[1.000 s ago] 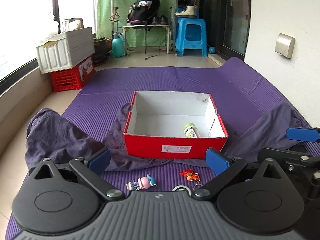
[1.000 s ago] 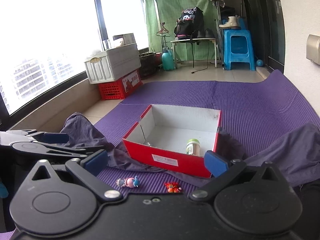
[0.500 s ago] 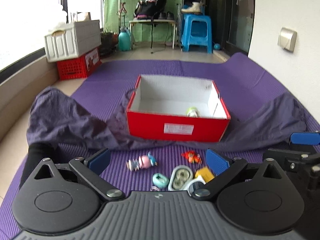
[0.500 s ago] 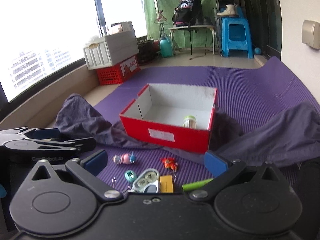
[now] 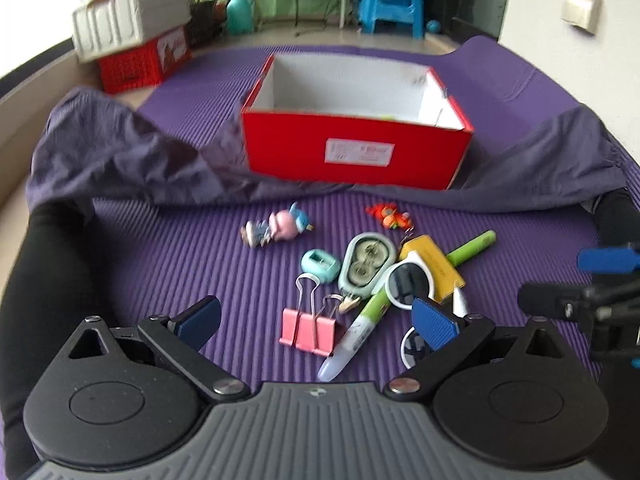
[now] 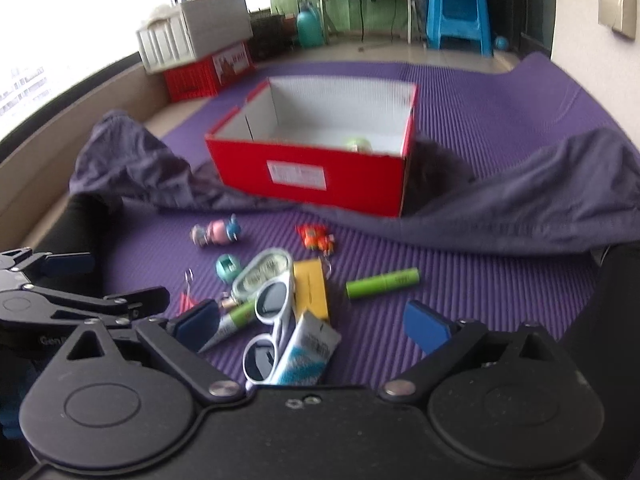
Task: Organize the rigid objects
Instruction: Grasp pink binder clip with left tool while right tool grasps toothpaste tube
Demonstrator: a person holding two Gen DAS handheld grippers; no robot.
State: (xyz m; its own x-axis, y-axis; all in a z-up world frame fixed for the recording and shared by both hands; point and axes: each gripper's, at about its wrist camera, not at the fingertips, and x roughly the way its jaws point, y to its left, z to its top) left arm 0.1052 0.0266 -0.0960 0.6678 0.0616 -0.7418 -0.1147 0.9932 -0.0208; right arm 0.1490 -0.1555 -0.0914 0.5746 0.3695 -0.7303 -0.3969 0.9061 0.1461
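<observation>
A purple mat [image 5: 168, 264] covers the floor, with a dark grey cloth [image 5: 120, 160] bunched across the middle of the frame. At the upper left a white crate [image 5: 128, 28] sits on a red crate [image 5: 140, 62] by the window ledge. In the upper middle stands a red box [image 5: 352, 152], open on top, with a small jar [image 6: 358, 145] just showing inside. A blue stool [image 5: 390, 0] is at the top, by a white wall on the right.

Below the box lies a heap of small things: a pink toy figure [image 5: 276, 228], an orange toy [image 5: 390, 216], a teal sharpener [image 5: 320, 266], a pink clip [image 5: 308, 330], a green marker [image 5: 356, 332], white sunglasses [image 6: 268, 320], a yellow block [image 6: 310, 292], and a green tube [image 6: 382, 282] lying a little apart to the right.

The left gripper [image 5: 316, 320] is spread wide, grasping nothing, with the clip and marker between its pads. The right gripper [image 6: 312, 328] has just been closing a little, yet stays wide and grips nothing; the sunglasses lie between its pads. Bare mat lies at the lower left and right.
</observation>
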